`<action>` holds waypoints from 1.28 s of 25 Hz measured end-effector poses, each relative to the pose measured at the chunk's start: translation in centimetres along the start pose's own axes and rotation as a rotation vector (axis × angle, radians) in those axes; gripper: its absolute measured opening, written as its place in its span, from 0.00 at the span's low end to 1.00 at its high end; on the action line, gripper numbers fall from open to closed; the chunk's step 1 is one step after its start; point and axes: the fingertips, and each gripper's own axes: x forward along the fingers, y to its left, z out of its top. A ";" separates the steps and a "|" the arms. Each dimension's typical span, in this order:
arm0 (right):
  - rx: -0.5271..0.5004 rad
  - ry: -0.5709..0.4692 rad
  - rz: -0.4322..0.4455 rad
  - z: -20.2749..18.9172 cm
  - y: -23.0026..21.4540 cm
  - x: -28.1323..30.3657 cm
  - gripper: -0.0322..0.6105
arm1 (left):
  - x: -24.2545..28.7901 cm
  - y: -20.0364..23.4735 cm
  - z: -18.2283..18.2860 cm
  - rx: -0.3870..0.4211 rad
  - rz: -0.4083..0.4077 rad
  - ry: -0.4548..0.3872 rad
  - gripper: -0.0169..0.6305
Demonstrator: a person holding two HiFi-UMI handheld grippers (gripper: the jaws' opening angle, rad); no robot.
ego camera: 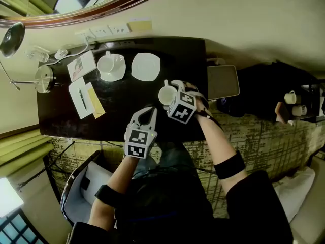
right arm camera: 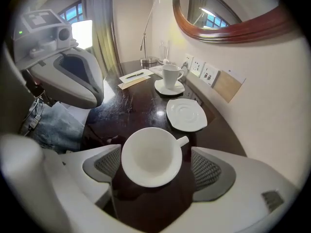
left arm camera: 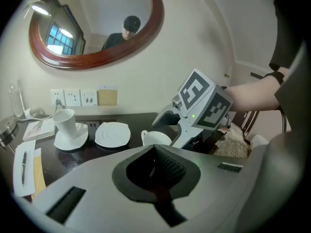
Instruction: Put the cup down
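The left gripper (ego camera: 149,113), shut and empty, hangs over the worktop's (ego camera: 117,108) near edge. Just to its right, the cup (ego camera: 166,96) appears to stand upright on the worktop, centred between the right gripper's (right arm camera: 156,168) wide-spread jaws, with neither pad pressing it.

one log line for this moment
right gripper: open, jaws either side of cup | cup: upright on table, not gripped | left gripper: shut, empty | saucer: empty, apart from cup

An empty saucer (ego camera: 145,66) lies at the dark counter's (ego camera: 61,116) far edge. To its left, a pen (ego camera: 82,98) rests on white paper (ego camera: 83,111).
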 end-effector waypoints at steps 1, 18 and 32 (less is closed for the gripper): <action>-0.002 0.002 0.008 0.0 0.0 0.3 0.80 | 0.1 0.2 -0.3 -0.007 0.005 0.005 0.03; -0.052 0.001 0.036 0.3 0.7 1.8 0.74 | 0.7 1.8 -1.8 -0.053 0.026 0.026 0.03; -0.053 -0.062 0.028 6.8 -3.7 0.2 0.74 | 0.2 5.9 -0.6 -0.082 0.083 -0.013 0.03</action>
